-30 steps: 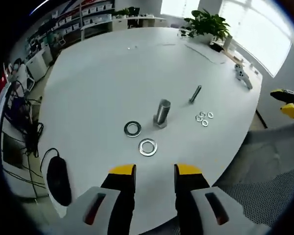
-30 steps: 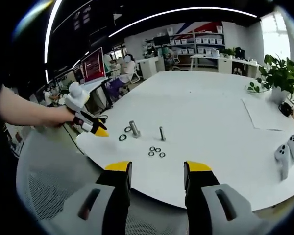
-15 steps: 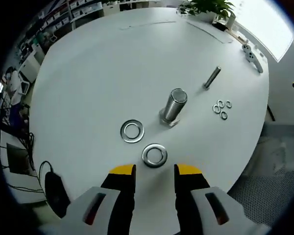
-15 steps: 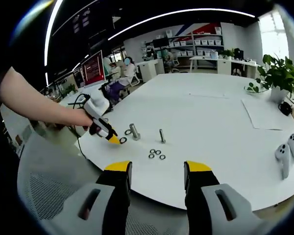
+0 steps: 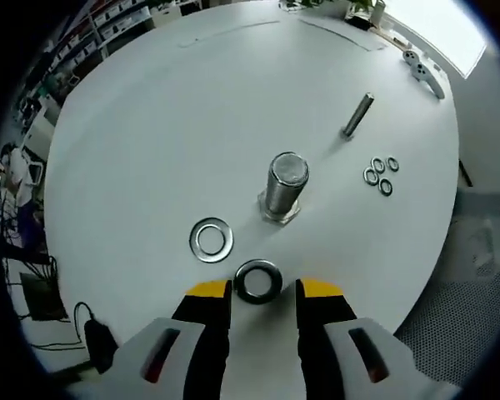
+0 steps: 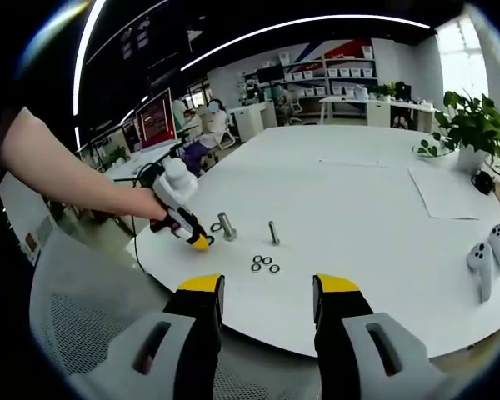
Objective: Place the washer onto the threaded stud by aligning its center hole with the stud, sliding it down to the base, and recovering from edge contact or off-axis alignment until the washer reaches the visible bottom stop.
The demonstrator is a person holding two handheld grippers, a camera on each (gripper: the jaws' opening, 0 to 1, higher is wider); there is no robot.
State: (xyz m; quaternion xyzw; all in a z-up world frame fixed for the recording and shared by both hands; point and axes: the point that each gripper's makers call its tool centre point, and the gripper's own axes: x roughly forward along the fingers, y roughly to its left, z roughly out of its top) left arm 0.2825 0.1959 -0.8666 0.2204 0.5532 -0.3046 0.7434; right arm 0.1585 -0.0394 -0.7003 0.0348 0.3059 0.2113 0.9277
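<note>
A large flat washer (image 5: 258, 281) lies on the white table (image 5: 167, 125) right between the yellow tips of my left gripper (image 5: 264, 289), which is open and close above the table. A second large washer (image 5: 211, 239) lies just beyond it to the left. The threaded stud (image 5: 284, 185) stands upright on its hex base, a short way past both washers. In the right gripper view, the left gripper (image 6: 183, 218), held by a person's hand, points down at the table beside the stud (image 6: 227, 225). My right gripper (image 6: 269, 285) hangs open off the table's near edge, holding nothing.
A loose bolt (image 5: 357, 115) lies past the stud, with several small washers (image 5: 380, 175) to its right. White controllers (image 6: 487, 258) rest near the table's right edge, beside a paper sheet (image 6: 450, 192) and a potted plant (image 6: 471, 125). Desks and shelves stand beyond.
My left gripper has dropped and moved forward over the table, so the nearer washer now sits between its tips. The right gripper has hardly moved.
</note>
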